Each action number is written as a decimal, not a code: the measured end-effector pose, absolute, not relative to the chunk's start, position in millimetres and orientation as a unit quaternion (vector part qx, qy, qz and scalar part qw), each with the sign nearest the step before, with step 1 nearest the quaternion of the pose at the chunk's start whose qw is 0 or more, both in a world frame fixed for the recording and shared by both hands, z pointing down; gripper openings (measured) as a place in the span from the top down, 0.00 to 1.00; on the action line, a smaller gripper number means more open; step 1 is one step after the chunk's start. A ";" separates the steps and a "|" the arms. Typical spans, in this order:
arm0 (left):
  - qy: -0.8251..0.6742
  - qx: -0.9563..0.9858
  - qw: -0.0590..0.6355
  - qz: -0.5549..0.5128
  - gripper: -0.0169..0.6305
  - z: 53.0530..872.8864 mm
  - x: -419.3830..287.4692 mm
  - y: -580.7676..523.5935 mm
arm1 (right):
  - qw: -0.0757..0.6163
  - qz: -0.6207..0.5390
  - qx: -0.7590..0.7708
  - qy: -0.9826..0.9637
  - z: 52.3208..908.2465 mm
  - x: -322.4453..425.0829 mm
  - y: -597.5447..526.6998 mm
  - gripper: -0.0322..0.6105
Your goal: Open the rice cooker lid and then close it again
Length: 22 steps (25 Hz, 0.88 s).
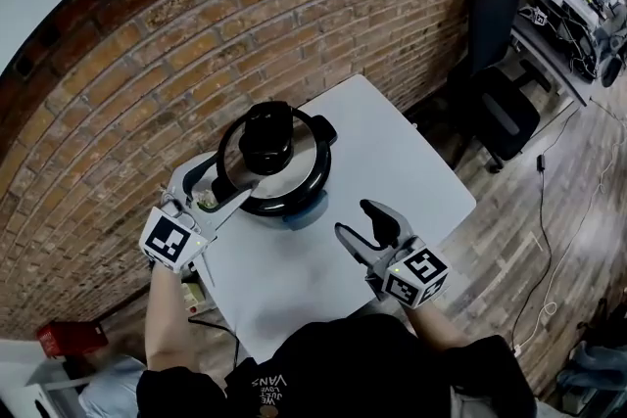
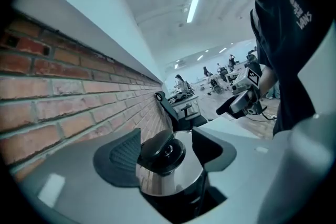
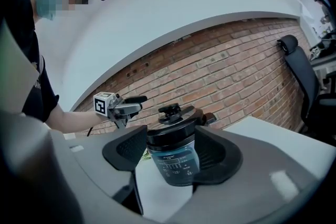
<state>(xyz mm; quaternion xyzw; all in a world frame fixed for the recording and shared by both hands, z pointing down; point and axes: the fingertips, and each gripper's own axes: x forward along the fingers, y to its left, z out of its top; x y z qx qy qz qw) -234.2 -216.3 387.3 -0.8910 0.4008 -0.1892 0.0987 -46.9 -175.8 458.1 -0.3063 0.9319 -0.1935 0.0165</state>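
In the head view the body of the rice cooker (image 1: 299, 209) hides under its lid (image 1: 304, 166), bar a blue sliver at 6 o'clock. A pale-green thing (image 1: 207, 201) at the cooker's 8 o'clock, by the left tongs (image 1: 217, 191), is too small to tell. In the right gripper view the panel print (image 3: 173, 162) is unreadable (too fine), and the right tongs (image 3: 172, 140) cover the cooker's base.

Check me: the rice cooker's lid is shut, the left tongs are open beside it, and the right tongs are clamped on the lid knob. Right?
Not quite: the right tongs are open and hold nothing, apart from the lid knob, as the head view shows. The rice cooker has its lid shut and the left tongs are open beside it.
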 end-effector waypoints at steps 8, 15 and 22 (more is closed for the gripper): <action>0.345 -0.901 0.092 -0.246 0.54 414.7 -219.1 -278.9 | 0.019 -0.211 -0.287 0.934 469.1 -38.5 -201.2 0.52; 0.282 -0.918 0.029 -0.278 0.53 433.0 -204.4 -299.6 | 0.019 -0.220 -0.288 0.932 476.6 -25.6 -218.9 0.53; 0.220 -0.929 -0.028 -0.296 0.53 443.3 -196.5 -304.1 | 0.026 -0.225 -0.292 0.929 479.8 -17.9 -230.2 0.52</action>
